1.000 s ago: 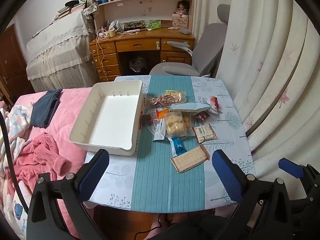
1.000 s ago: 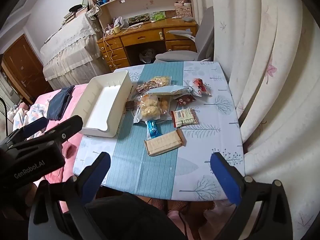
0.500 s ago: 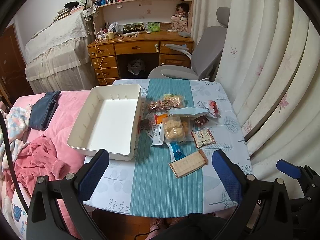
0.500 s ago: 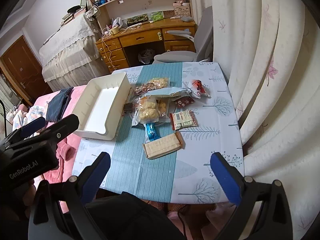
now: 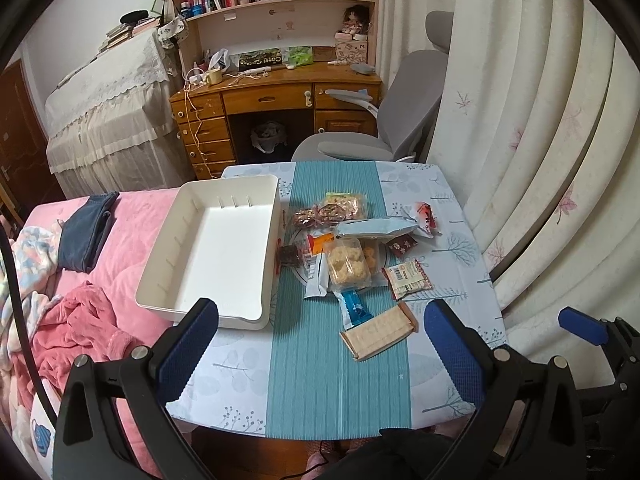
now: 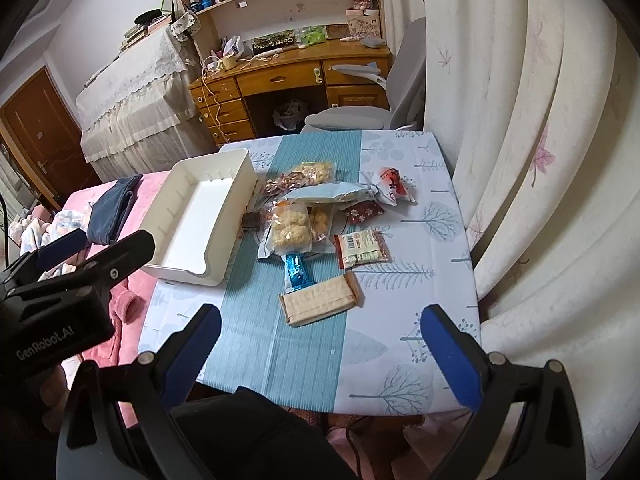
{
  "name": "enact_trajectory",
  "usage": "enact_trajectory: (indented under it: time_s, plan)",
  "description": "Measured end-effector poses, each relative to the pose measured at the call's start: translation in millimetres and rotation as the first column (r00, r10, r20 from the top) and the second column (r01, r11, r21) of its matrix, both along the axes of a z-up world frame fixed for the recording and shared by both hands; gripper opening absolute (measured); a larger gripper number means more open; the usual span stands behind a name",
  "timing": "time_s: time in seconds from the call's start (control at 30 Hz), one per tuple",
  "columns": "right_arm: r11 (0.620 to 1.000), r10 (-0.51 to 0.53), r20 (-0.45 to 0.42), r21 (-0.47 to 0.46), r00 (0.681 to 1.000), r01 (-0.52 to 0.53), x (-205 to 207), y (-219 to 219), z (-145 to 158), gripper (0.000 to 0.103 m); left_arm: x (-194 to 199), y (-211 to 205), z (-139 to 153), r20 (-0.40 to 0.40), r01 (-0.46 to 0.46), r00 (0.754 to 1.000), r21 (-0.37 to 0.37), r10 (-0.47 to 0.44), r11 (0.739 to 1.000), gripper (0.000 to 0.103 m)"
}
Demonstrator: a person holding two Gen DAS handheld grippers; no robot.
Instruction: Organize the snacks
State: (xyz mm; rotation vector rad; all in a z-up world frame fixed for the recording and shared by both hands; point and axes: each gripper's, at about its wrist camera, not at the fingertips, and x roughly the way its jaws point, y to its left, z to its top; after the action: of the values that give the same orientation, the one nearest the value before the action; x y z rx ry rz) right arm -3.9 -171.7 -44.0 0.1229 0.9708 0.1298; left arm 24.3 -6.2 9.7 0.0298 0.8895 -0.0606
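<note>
**A:** ok so going from the left: we've got the pink bed (image 5: 132, 216) with a folded navy garment (image 5: 86, 236) on it, then the white bin (image 5: 212, 252) sitting at the left edge of the worktop (image 5: 332, 380), partly hanging over the bed side. Bin has nothing in it.

**B:** yep, and just right of the bin is where we see the snack pile (image 5: 352, 244), all on the teal stripe and the pale part next to it. A small dark brown packet (image 5: 289, 255) is nearly touching the bin wall. Then the clear bag of puffy yellow bites (image 5: 347, 264) in the middle, with a long pale blue bag (image 5: 374, 229) lying across behind it.

**A:** closest to us: a blue wrapper (image 5: 356, 310) and the flat tan cracker pack (image 5: 379, 333), which overlaps the blue one's near end. Further right, a red-edged label packet (image 5: 407, 280), a little maroon one (image 5: 402, 245), and a red-and-white candy-looking wrapper (image 5: 423, 218) at the far right of the pile.

**B:** grippers? We see the left gripper (image 5: 320, 346) with its fingers (image 5: 186, 344) spread wide, nothing between them, hanging over the near edge of the worktop.

**A:** same for the right gripper (image 6: 320, 354), fingers (image 6: 450, 356) wide apart and holding nothing, well short of the snacks. Curtain (image 6: 540, 160) runs down the right side.
</note>
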Motion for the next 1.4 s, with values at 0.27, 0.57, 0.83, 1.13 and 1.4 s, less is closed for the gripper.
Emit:
enact_trajectory:
  time_s: [0.27,0.57,0.83,1.13,1.4]
  plan:
    - [0.999,-0.026,0.02,-0.018,0.999,0.026,4,4,6,0.101,7,3,3,-0.002,0.059,0.998,-0.006,-0.059,0.998,0.102]
    - [0.995,-0.083,0.044,-0.047,0.996,0.085,-1,16,5,0.101,13,17,-1,-0.027,0.146,0.989,-0.024,-0.146,0.989,0.102]
    - [0.988,-0.129,0.045,-0.08,0.991,0.132,-6,20,-5,0.101,15,22,-14,-0.025,0.218,0.975,-0.059,-0.22,0.974,0.102]
    - [0.987,-0.145,0.045,-0.06,0.988,0.148,1,4,-9,0.1,21,8,-40,-0.057,0.276,0.959,-0.028,-0.278,0.961,0.102]
    - [0.996,-0.066,0.07,-0.062,0.995,0.071,31,-20,-19,0.1,39,-16,-75,-0.117,0.286,0.95,-0.037,-0.288,0.958,0.102]
